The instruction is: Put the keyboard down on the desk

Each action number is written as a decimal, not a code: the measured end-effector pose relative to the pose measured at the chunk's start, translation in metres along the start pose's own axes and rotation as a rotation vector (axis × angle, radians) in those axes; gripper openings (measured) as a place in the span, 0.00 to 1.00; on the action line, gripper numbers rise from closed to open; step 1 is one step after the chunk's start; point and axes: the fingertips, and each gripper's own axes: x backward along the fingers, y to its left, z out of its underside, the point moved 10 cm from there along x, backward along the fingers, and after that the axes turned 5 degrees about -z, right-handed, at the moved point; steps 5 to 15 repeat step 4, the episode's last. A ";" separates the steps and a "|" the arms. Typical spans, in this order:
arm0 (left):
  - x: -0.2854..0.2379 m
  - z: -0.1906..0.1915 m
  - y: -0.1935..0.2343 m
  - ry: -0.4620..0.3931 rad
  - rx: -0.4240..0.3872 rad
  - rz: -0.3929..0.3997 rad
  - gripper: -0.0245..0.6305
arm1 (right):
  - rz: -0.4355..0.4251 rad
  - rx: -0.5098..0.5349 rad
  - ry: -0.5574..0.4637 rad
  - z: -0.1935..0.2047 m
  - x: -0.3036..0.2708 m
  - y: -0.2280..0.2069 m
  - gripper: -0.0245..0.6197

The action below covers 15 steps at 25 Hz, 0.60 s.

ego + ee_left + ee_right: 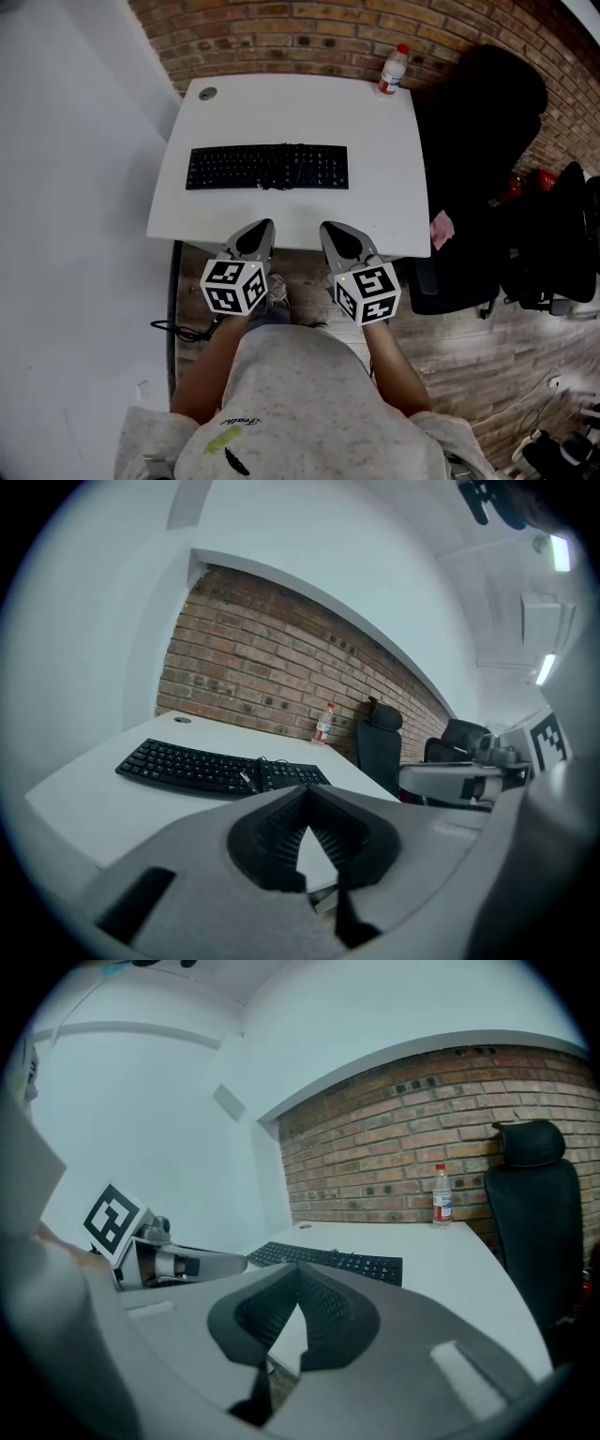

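The black keyboard (267, 167) lies flat on the white desk (384, 202), left of its centre, with nothing touching it. It also shows in the left gripper view as the keyboard (220, 766) and in the right gripper view as the keyboard (328, 1260). My left gripper (264, 226) and right gripper (329, 229) hover side by side at the desk's near edge, well short of the keyboard. Both are shut with nothing between the jaws, as seen at the left gripper (305, 797) and the right gripper (300, 1271).
A water bottle (393, 70) stands at the desk's far right corner by the brick wall. A black office chair (478, 141) sits right of the desk, more chairs (562, 234) beyond. A cable grommet (207, 94) marks the far left corner. A white wall runs along the left.
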 end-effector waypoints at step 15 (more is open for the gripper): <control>-0.001 0.000 0.005 0.004 0.008 0.004 0.03 | 0.000 0.003 0.003 -0.001 -0.005 0.002 0.05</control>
